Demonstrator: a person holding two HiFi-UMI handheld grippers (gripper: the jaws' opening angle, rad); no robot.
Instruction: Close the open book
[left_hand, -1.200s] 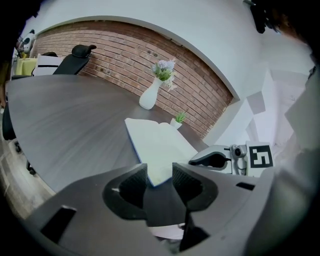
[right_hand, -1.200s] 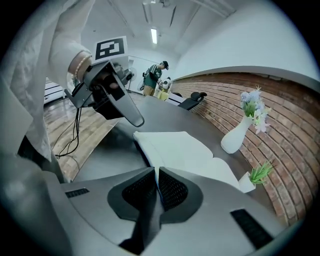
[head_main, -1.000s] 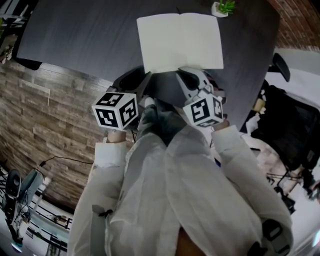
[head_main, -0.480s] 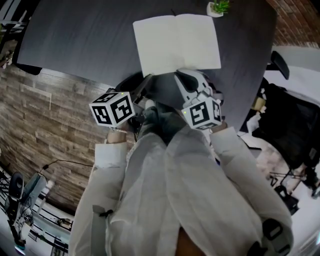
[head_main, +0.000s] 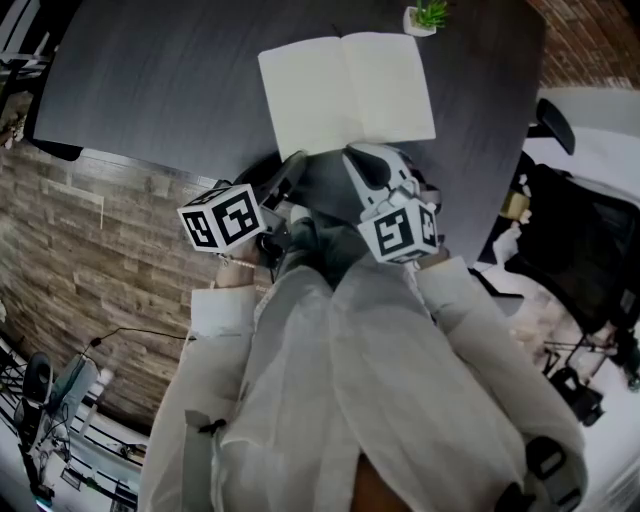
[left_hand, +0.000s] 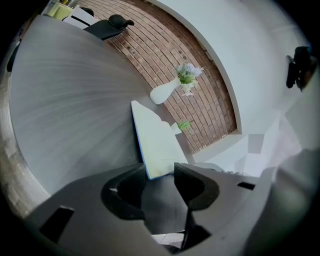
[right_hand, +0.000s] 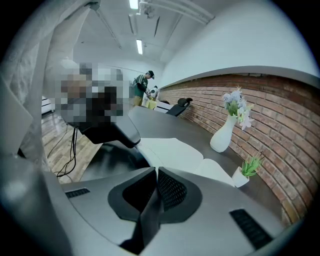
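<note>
Book lying open, pages up, on the dark desk, upper centre of the head view. Over the last second the left gripper has rolled at the book's near edge. Its jaws are opening, and the book's near corner shows in the gap at their tips with neither pad pressing on it. The right gripper is closed on nothing, just beside the same edge. Closing appears not yet begun; the widening left jaws probably prepare to take a cover edge. A potted plant stands just past the book's far edge and a white vase is near it; neither rests on the pages, though a sliding book could nudge the plant
</note>
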